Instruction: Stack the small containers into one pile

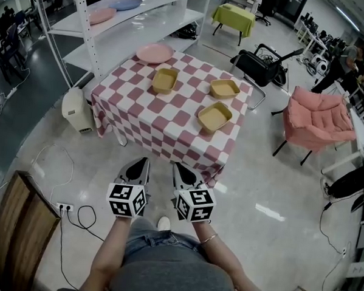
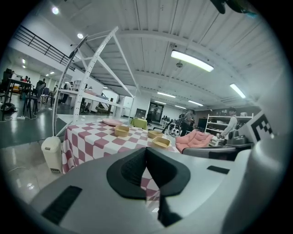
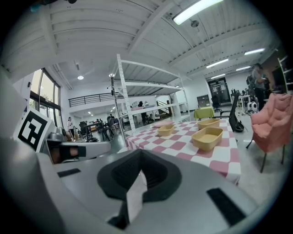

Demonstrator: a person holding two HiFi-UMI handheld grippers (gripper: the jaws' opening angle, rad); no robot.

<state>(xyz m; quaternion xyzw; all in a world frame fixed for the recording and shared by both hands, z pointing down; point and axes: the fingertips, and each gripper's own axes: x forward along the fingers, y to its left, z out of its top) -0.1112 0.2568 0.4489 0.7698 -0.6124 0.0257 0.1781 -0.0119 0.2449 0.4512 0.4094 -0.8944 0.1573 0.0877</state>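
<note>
Head view from above. A table with a red-and-white checked cloth [image 1: 171, 120] fills the upper centre of the frame. Three small tan containers stand on it, well apart and unstacked: the upper-left container [image 1: 165, 80], the upper-right container [image 1: 224, 89] and the lower-right container [image 1: 214, 117]. A pink plate [image 1: 154, 53] lies at the table's top edge, just above the upper-left container. The left gripper [image 1: 143, 164] and the right gripper [image 1: 178, 168] sit side by side at lower centre, short of the table's near edge and touching nothing on it. Each gripper's own view shows its jaws brought together with nothing between them (both point toward the table). A white shelf rack [image 1: 85, 21] occupies the upper left, and a pink armchair [image 1: 320, 118] the right.
</note>
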